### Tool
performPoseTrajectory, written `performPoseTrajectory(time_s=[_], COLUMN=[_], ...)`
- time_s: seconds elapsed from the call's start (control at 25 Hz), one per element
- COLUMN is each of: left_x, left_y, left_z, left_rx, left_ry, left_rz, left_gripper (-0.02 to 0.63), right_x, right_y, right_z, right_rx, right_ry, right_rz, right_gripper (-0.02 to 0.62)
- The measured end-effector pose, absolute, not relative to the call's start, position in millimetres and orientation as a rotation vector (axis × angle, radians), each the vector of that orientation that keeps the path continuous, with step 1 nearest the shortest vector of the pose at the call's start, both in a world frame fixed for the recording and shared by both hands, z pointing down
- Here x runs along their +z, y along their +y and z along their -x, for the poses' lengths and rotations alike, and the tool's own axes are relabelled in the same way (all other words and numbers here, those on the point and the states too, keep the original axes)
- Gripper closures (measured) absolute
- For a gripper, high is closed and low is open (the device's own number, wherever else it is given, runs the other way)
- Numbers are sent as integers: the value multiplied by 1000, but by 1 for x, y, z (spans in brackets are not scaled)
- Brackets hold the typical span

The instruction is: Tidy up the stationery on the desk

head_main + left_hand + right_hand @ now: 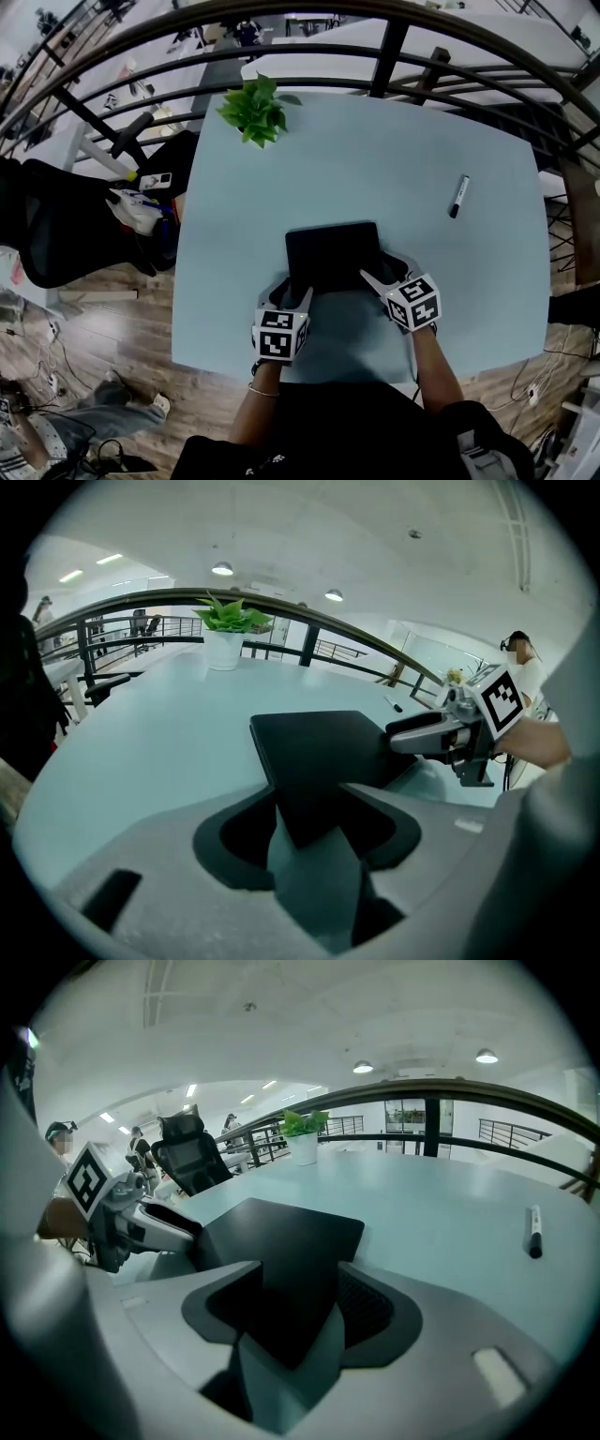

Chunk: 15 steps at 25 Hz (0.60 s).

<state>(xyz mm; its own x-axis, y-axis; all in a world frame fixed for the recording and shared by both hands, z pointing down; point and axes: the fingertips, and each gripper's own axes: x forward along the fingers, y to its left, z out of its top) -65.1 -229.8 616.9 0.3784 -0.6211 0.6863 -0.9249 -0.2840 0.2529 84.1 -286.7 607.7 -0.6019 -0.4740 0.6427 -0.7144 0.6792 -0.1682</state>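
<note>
Over on the left, the potted plant [255, 110] stood at the desk's [375, 159] far corner, nothing to tidy there. The left gripper [291, 294] had its fingers spread, with the near-left corner of the black pad [333, 251] lying loose in the gap. The right gripper [386, 272] matched it at the near-right corner, fingers apart, not pinching. The pad lay flat near the front edge, squared up, I'd say. Off to the right the pen [458, 196] lay alone, well apart, and I reckoned that job was left. Only the gripper views showed those corners between the fingers; only the head view took in the whole desk
</note>
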Motion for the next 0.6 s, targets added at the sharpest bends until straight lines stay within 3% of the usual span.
performPoseTrajectory(time_s=[0.6], left_x=[614], left_y=[-250], left_z=[68], left_rx=[623], left_ry=[-1402], left_rz=[-2029], left_gripper=[449], right_x=[610], right_y=[-258], right_z=[-91], right_rx=[540], right_ry=[-2319], right_rz=[-882], right_gripper=[302])
